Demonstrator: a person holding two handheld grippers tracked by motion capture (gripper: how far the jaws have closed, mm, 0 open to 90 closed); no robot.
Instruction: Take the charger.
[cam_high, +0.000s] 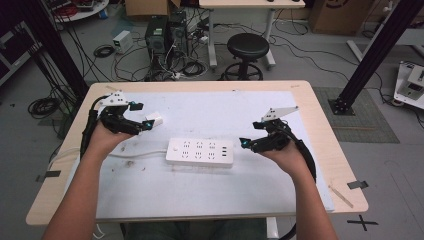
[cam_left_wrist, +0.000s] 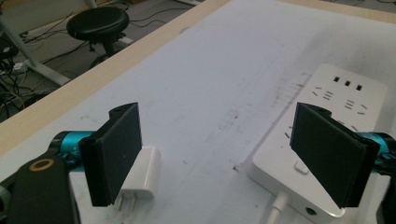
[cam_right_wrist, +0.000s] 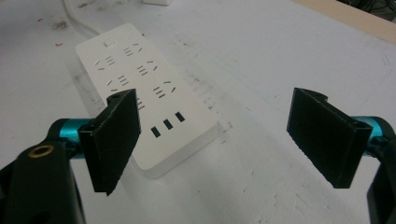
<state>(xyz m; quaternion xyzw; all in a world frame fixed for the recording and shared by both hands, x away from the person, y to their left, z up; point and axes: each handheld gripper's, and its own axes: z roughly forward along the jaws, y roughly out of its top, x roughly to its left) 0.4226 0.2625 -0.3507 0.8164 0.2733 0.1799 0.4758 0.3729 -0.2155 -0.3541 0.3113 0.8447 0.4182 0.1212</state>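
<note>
On the white counter (cam_high: 200, 190) your left gripper (cam_high: 145, 116), fingers wide and empty, is nearest the white charger plug (cam_left_wrist: 142, 173), which lies beside its left finger, pins toward you.

Left gripper (cam_high: 145, 116) and right gripper (cam_high: 248, 143): black bodies, each topped by a grey three-cornered plate and trailing a black cable. Each carries two flat black rectangular pads (cam_left_wrist: 116, 151) on teal collars, with a brass-ringed hole at 8 o'clock in both gripper views. Forearms bare; dark green trousers at 6 o'clock.
</note>
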